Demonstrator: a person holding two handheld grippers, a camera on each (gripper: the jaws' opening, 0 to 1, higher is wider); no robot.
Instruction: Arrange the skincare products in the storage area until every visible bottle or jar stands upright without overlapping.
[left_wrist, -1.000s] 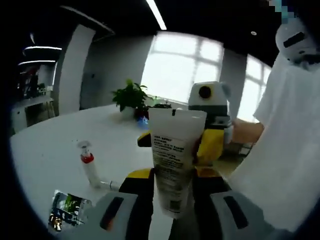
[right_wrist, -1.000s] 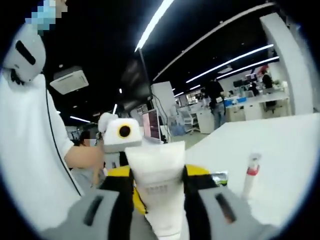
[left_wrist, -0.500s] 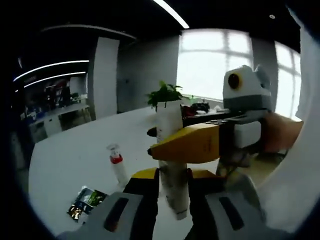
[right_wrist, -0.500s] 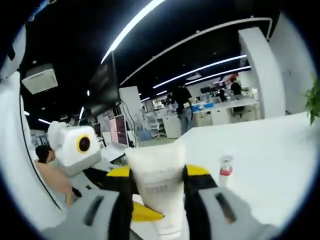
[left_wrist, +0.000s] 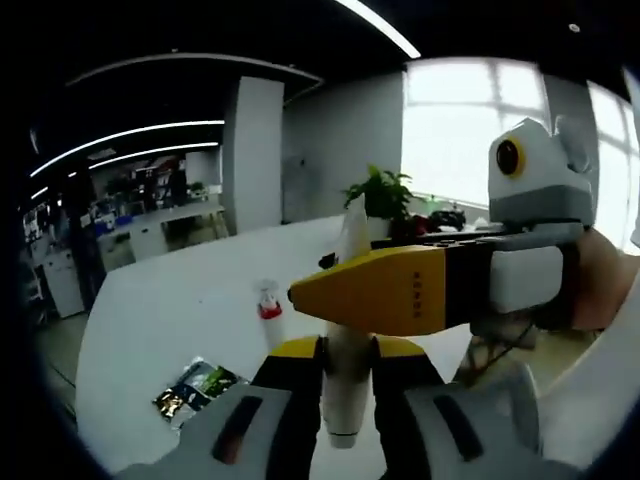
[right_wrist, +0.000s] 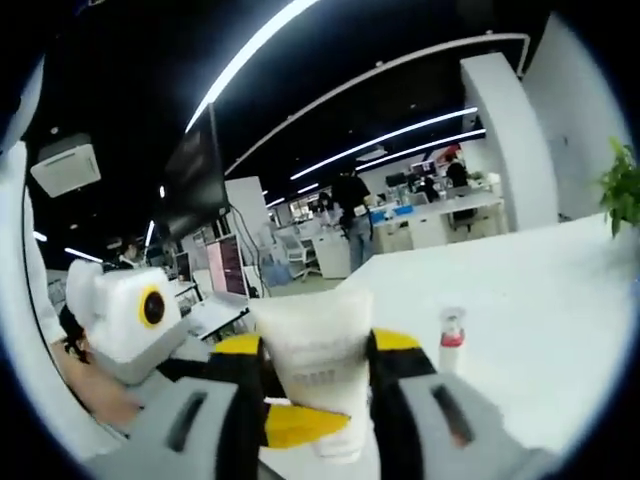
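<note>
A white table (left_wrist: 190, 310) spans the scene. A white tube (right_wrist: 315, 365) is held off the table, clamped by both the right gripper (right_wrist: 318, 400) and left gripper (left_wrist: 345, 385). A red-collared spray bottle (left_wrist: 268, 312) stands far left. Step judged: hand-over; next, one gripper must release, then the tube is set upright beside it.

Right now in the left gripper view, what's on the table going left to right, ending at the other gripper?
Printed sachet → small spray bottle with red collar → white tube clamped in the left gripper → potted plant behind it → right gripper reaching in from the right.
</note>
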